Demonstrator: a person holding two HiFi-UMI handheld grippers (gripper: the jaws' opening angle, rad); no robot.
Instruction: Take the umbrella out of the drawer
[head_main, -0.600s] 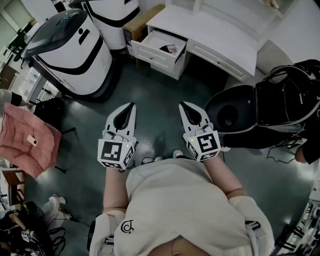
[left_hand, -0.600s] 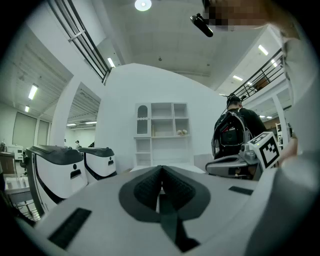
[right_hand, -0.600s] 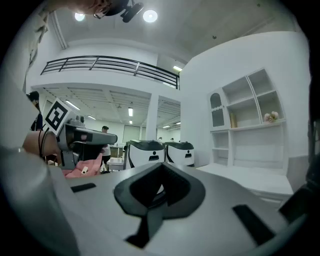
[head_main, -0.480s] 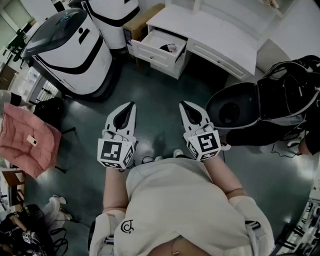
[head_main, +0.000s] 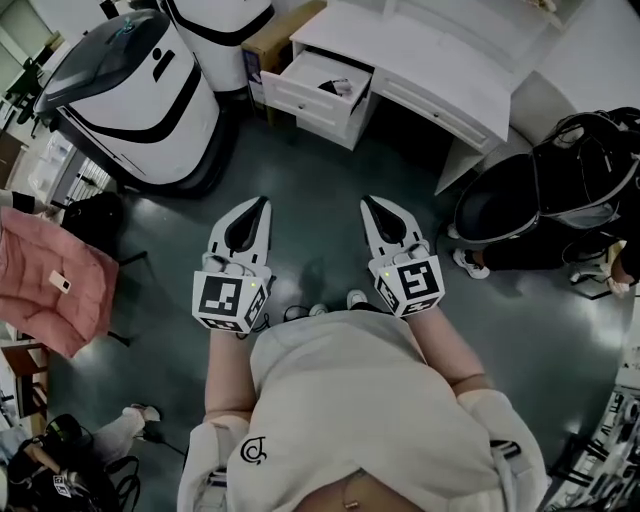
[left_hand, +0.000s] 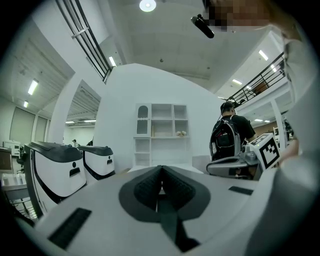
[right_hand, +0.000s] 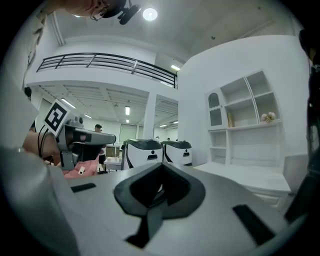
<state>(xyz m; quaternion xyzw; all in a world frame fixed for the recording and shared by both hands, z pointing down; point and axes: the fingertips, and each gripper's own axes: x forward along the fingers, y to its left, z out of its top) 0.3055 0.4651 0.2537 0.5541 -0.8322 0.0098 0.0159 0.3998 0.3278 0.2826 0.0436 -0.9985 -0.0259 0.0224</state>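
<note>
The white drawer (head_main: 312, 92) stands pulled open at the left end of a white desk (head_main: 430, 55), far ahead of me. Inside it lies a small dark object (head_main: 329, 87), probably the folded umbrella, with a pinkish patch beside it. My left gripper (head_main: 262, 204) and right gripper (head_main: 367, 204) are held side by side in front of my body, level and pointing toward the desk, well short of the drawer. Both are shut with nothing between their pads. In the left gripper view the left gripper's (left_hand: 161, 172) pads meet; in the right gripper view so do the right gripper's (right_hand: 161, 171).
Two large white-and-black machines (head_main: 130, 90) stand left of the drawer. A cardboard box (head_main: 275, 35) sits between them and the desk. A person with a black backpack (head_main: 570, 185) stands at the right. A pink cloth (head_main: 45, 280) lies over a chair at the left. The floor is dark green.
The person with the backpack has moved off to the right. The desk and drawer sit slightly higher in the view. Both grippers stay shut and side by side.
</note>
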